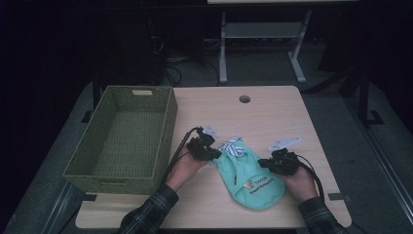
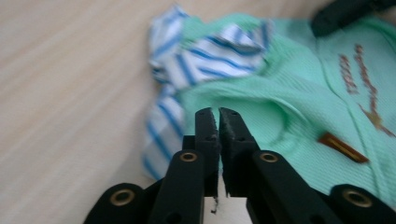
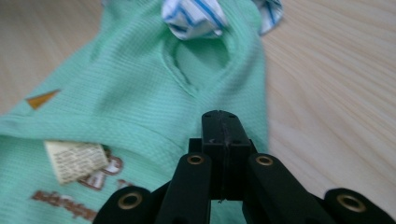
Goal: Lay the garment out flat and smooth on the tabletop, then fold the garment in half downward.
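Note:
A small mint-green garment with a blue-and-white striped collar lies flat on the wooden table. My left gripper sits at the garment's left edge beside the collar. In the left gripper view its tips stand a hair apart above the green cloth with nothing between them, and the striped collar lies just ahead. My right gripper rests at the garment's right edge. In the right gripper view its jaws are pressed together over the cloth, pointing toward an armhole and the collar.
A green woven basket, with nothing in it, stands on the table's left side. A round cable hole sits near the table's far edge. Beyond the table, a white desk frame stands on the dark floor.

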